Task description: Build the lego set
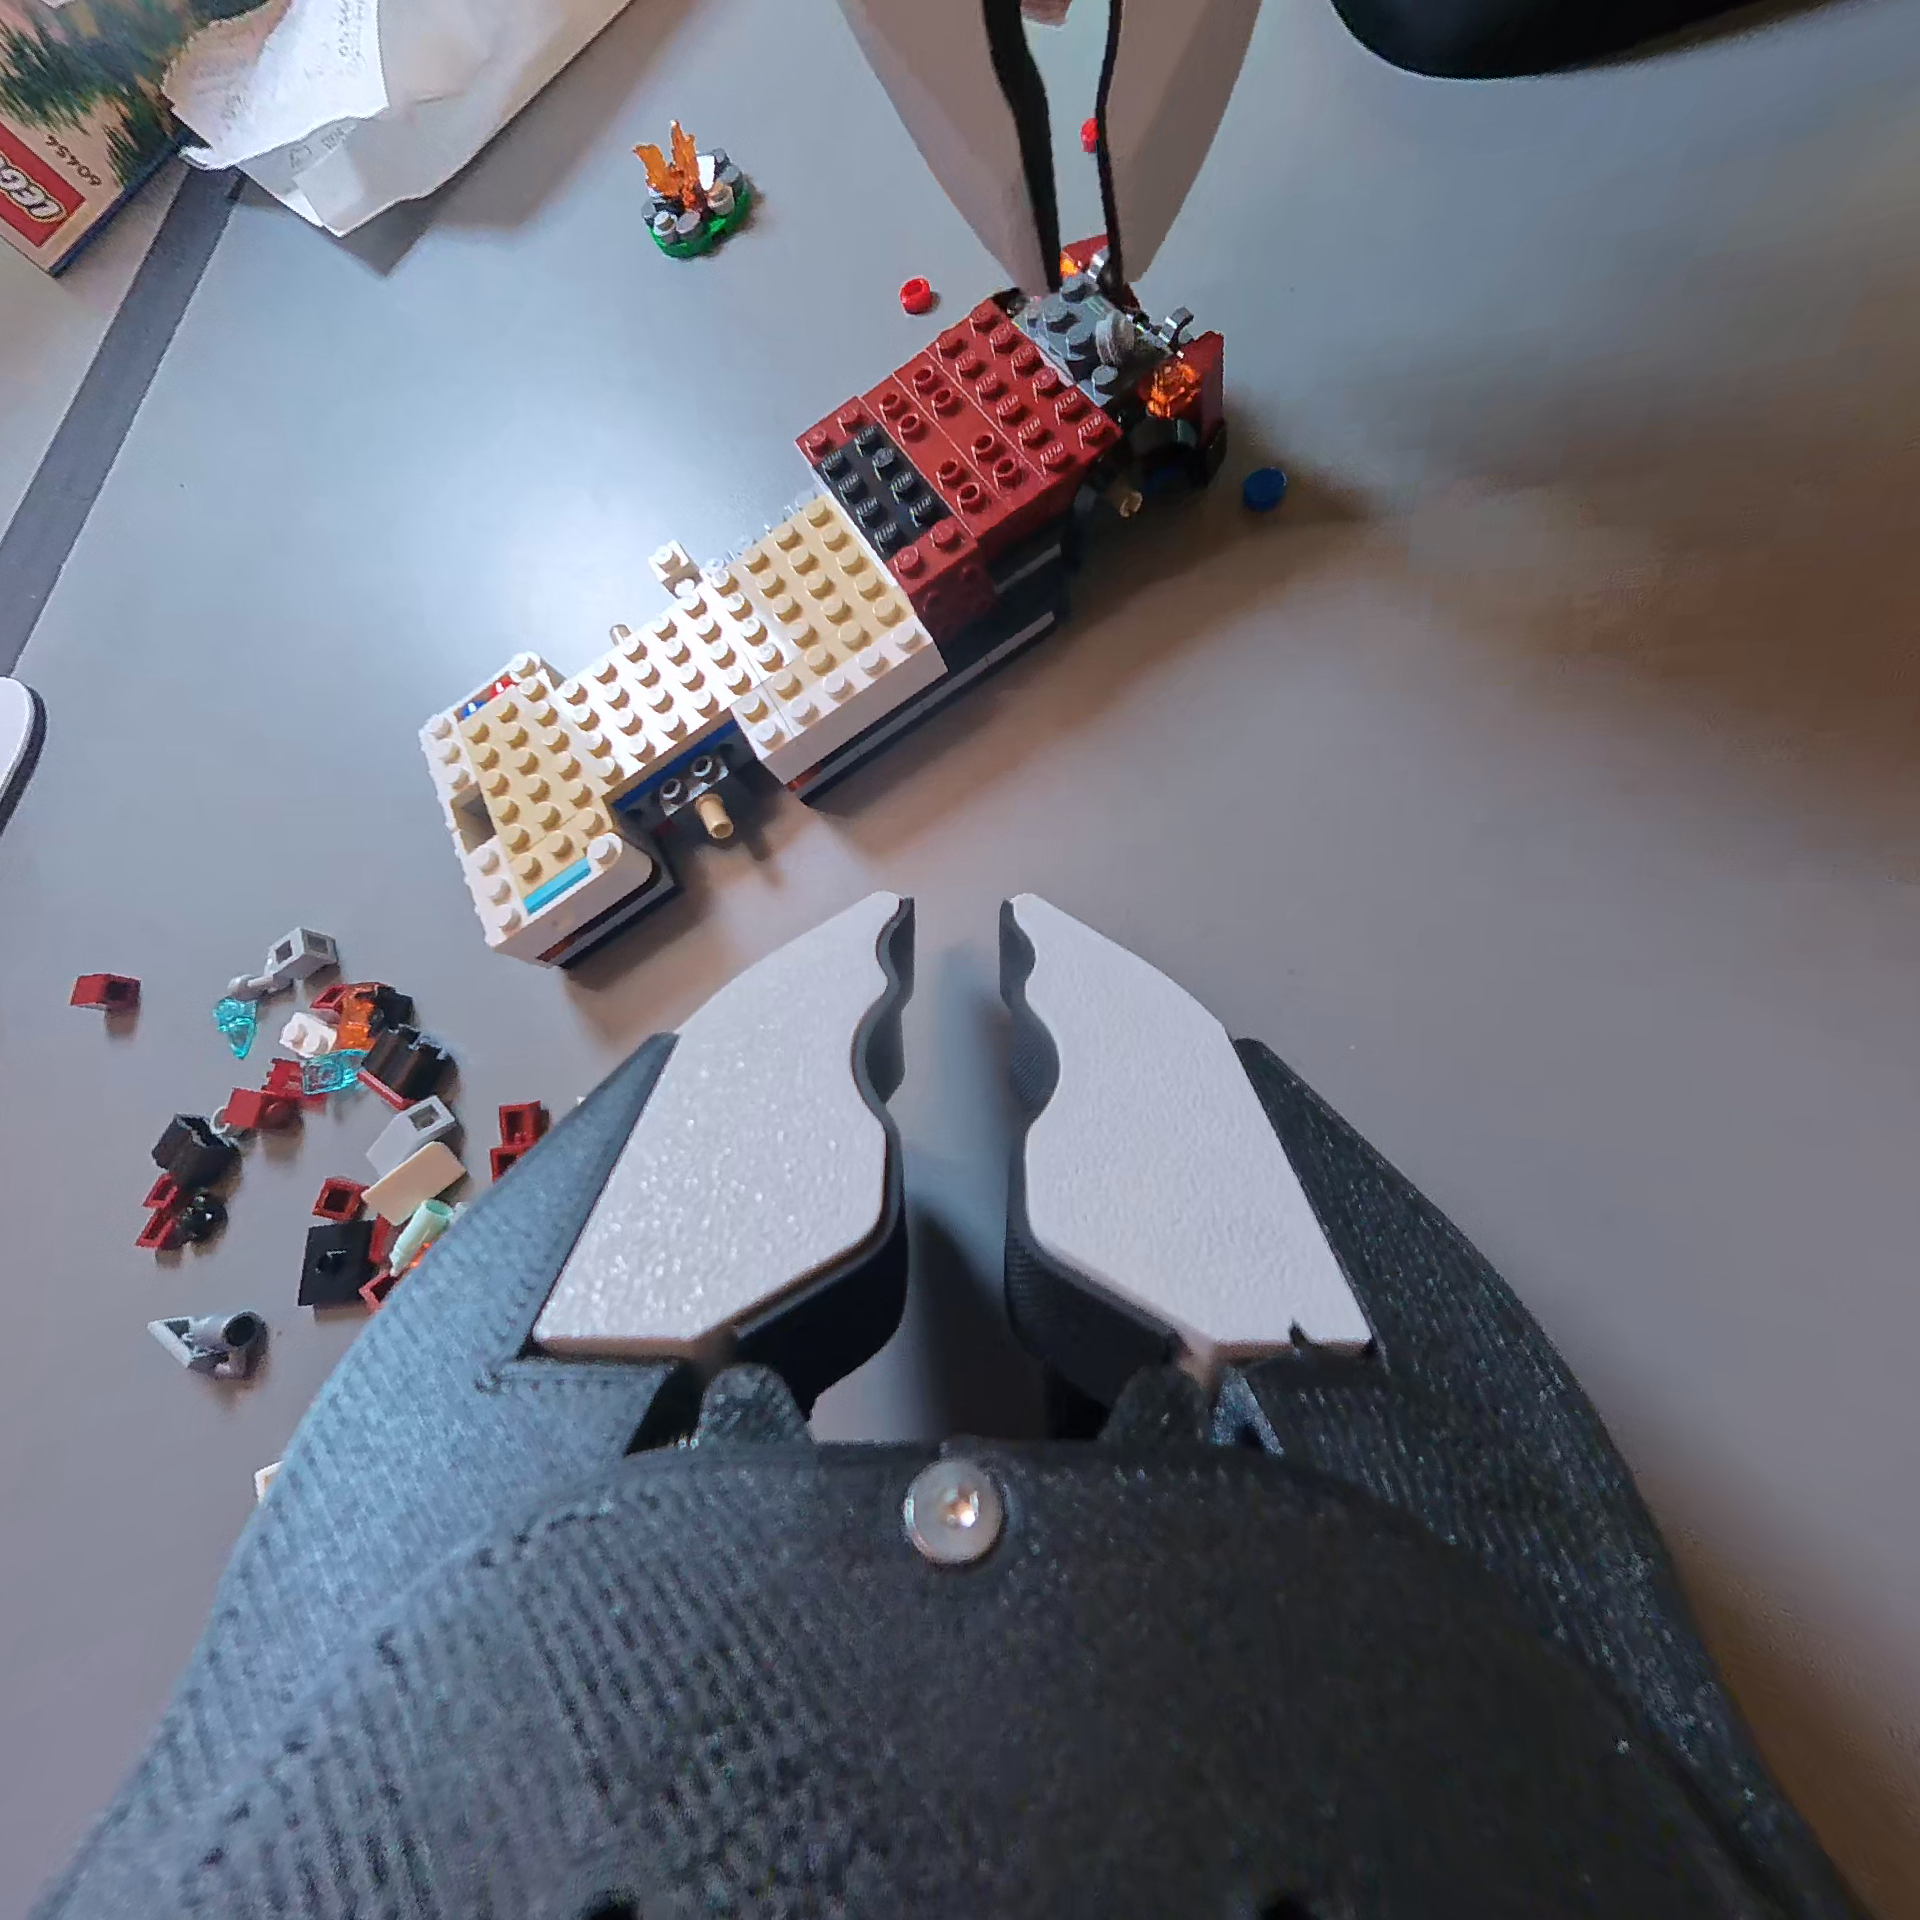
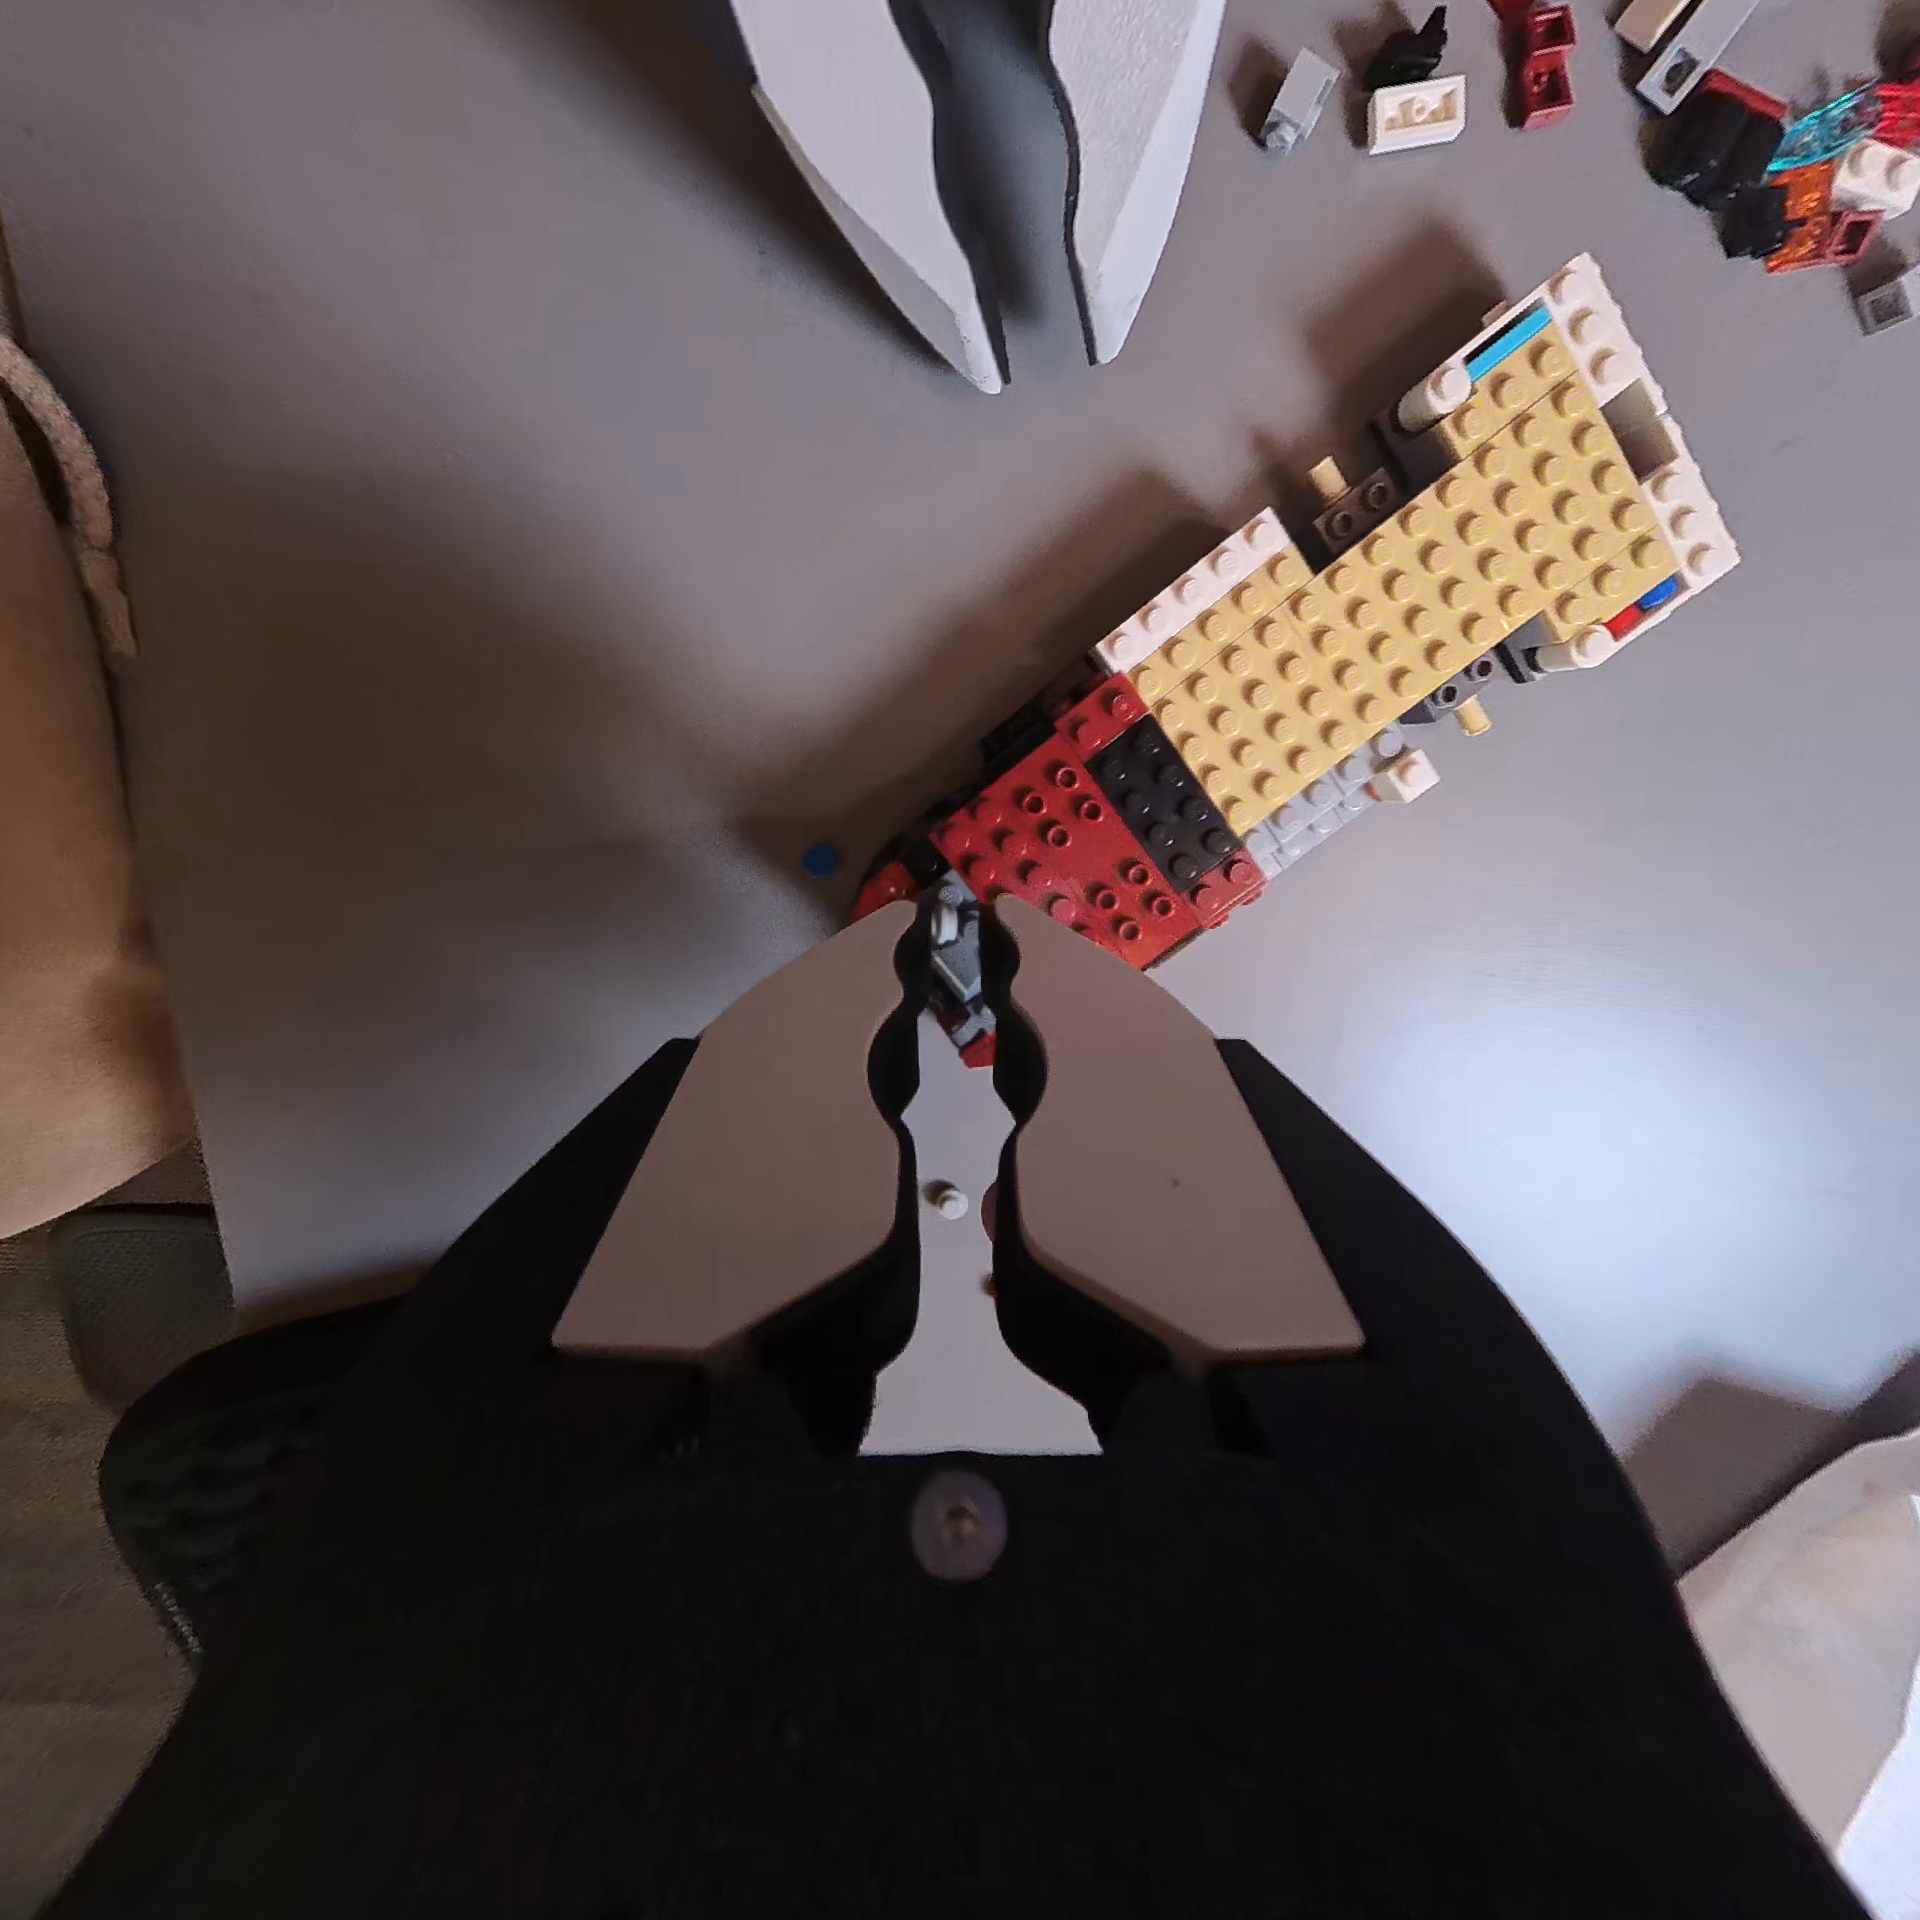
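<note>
**Two hand-held grippers at a brick-built model on a grey table**

The right gripper [image 2: 954, 920] stands at the dark-red end of the long brick model [image 1: 790, 623]. Its jaws are drawn narrow about a small grey studded piece [image 1: 1075, 332] that sits on top of that end. From its own view the piece fills the slit between the fingertips, so the pads appear to bear on both its sides. The hold is taken at the very tips. As a judgement, so short a bite is safest kept square to the piece and in line with the studs, since a sideways twist could lever the neighbouring red plates.

The left gripper [image 1: 956, 925] hangs over the bare table [image 1: 1455, 831], just short of the white and tan end of the model. Its jaws are only slightly parted, with nothing between them.

Containers: a printed cardboard box [image 1: 62, 156] lies at the far left edge, its contents hidden. Crumpled white paper [image 1: 343, 104] lies against it. A shallow recess [image 1: 470, 821] in the white end of the model looks empty.

Uncontained: a scatter of loose small bricks [image 1: 312, 1091] beside the left gripper, a blue round stud [image 1: 1263, 488] and a red round stud [image 1: 915, 294] near the red end, and a small campfire build [image 1: 691, 197] farther off.
</note>
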Action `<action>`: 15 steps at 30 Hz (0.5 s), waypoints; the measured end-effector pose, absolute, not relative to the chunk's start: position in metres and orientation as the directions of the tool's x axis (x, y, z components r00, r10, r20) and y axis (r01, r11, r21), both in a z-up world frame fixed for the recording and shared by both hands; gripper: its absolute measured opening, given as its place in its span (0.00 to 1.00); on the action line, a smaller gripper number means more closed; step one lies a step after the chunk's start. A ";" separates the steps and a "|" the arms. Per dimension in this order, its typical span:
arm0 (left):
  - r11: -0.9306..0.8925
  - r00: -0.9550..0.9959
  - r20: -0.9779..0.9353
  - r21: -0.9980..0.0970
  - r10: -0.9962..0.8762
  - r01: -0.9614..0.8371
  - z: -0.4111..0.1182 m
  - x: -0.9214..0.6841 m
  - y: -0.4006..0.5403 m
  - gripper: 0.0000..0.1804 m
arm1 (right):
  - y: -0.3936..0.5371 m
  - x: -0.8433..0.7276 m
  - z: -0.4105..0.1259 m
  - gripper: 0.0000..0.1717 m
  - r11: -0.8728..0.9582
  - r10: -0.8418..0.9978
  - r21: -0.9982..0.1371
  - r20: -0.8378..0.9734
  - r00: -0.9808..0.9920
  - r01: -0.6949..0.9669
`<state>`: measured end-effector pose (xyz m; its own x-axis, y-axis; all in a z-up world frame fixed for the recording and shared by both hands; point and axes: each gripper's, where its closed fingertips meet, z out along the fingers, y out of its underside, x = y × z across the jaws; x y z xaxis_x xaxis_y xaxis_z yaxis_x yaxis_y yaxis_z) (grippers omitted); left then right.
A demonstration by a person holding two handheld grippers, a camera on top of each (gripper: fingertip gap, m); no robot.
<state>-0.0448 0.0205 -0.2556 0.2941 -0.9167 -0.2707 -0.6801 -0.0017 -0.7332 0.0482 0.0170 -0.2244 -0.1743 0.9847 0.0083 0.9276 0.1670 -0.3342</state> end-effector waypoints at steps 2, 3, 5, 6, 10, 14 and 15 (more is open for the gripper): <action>-0.002 0.292 -0.269 -0.733 -0.918 -0.680 -0.256 -0.045 0.020 0.08 | 0.012 0.050 -0.225 0.05 0.182 0.982 -0.348 0.014 -0.189 0.920; -0.002 0.291 -0.268 -0.732 -0.918 -0.681 -0.257 -0.044 0.020 0.08 | 0.011 0.051 -0.226 0.05 0.187 0.981 -0.353 0.020 -0.192 0.917; -0.002 0.289 -0.267 -0.732 -0.919 -0.682 -0.257 -0.044 0.019 0.08 | 0.011 0.052 -0.229 0.05 0.190 0.981 -0.357 0.043 -0.187 0.915; -0.002 0.290 -0.267 -0.732 -0.919 -0.681 -0.257 -0.044 0.019 0.08 | 0.011 0.052 -0.230 0.05 0.188 0.982 -0.364 0.046 -0.184 0.912; -0.009 0.295 -0.261 -0.736 -0.919 -0.677 -0.257 -0.044 0.020 0.08 | 0.011 0.052 -0.232 0.04 0.185 0.983 -0.375 0.058 -0.176 0.908; -0.011 0.298 -0.259 -0.737 -0.919 -0.676 -0.257 -0.044 0.020 0.08 | 0.014 0.051 -0.233 0.04 0.181 0.984 -0.384 0.068 -0.167 0.906; -0.011 0.298 -0.260 -0.737 -0.919 -0.676 -0.257 -0.044 0.020 0.08 | 0.013 0.051 -0.233 0.04 0.183 0.983 -0.380 0.067 -0.170 0.907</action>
